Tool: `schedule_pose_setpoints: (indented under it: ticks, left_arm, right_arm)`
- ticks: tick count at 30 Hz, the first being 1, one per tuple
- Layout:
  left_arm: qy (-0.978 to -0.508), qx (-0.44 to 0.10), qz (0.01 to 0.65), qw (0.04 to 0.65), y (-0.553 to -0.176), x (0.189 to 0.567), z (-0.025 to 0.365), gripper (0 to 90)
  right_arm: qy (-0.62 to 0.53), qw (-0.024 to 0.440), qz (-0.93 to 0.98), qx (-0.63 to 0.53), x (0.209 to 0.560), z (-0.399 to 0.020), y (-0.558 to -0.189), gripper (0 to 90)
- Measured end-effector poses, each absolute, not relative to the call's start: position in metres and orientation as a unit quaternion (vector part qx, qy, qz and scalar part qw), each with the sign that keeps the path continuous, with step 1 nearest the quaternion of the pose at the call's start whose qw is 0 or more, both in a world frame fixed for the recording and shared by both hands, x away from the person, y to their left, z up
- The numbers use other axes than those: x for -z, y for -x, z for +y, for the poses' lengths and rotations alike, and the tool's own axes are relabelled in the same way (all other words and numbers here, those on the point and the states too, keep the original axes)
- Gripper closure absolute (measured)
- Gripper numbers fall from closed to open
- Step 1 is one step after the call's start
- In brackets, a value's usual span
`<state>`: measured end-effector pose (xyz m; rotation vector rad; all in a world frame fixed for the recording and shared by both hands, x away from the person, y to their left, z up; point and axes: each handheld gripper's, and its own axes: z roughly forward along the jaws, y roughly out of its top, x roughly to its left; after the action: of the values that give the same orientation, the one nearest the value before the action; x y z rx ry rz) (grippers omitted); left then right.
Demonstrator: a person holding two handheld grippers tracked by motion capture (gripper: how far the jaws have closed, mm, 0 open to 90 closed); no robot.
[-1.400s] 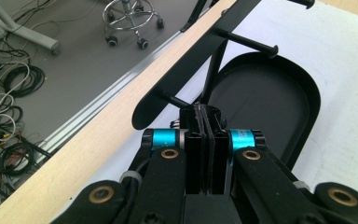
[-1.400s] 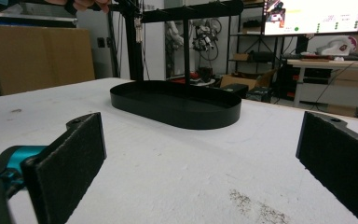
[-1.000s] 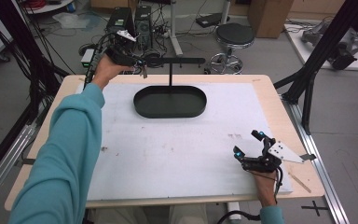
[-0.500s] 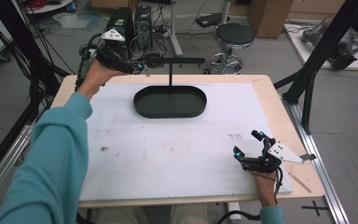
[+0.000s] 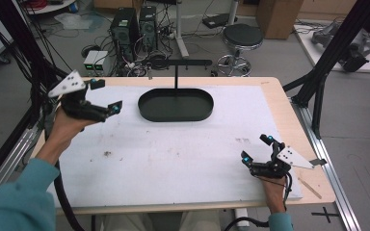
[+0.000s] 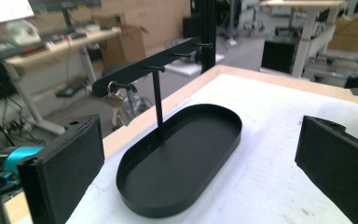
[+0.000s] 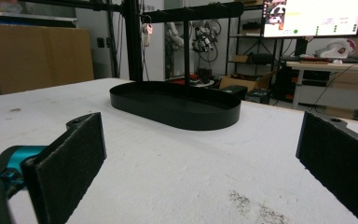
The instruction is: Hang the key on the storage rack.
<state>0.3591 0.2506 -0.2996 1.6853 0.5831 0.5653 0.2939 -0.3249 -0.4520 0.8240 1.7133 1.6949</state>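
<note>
a wooden bench (image 5: pixel 289 115) is carrying a white sheet (image 5: pixel 183 149) that is showing dark scuffs and smudges near its left side and near the right tool. a black oval tray (image 5: pixel 176 104) is sitting on the sheet toward the far edge, with a thin post rising from its back rim to a black bar with pegs (image 6: pixel 149 65); a bunch of keys (image 6: pixel 116 105) is hanging from one peg at the bar's end. the left tool (image 5: pixel 101 98) is hovering above the sheet's far left corner, near the tray's left end, with its jaws spread wide and nothing between them. the right tool (image 5: pixel 257 149) is resting low at the near right of the sheet, well apart from the tray, its jaws also gaping wide and holding nothing. a teal sleeve (image 5: pixel 14 202) is covering the left forearm. beyond the bench, a grey floor is holding computer towers (image 5: pixel 132 26), tangled cables, a black stool (image 5: pixel 241 38) and cardboard boxes, while black frame posts (image 5: pixel 337 53) are standing at both sides.
</note>
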Motion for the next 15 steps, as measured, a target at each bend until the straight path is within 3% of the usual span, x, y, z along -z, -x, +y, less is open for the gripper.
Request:
schedule_pose_setpoints:
  ticks: [15]
  left_arm:
    - [-0.653,-0.255,0.264,0.663,-0.280,0.399,0.284,1.7]
  right_arm:
    - [-0.312,0.291,0.645,-0.633,0.452,-0.324,-0.294,0.5]
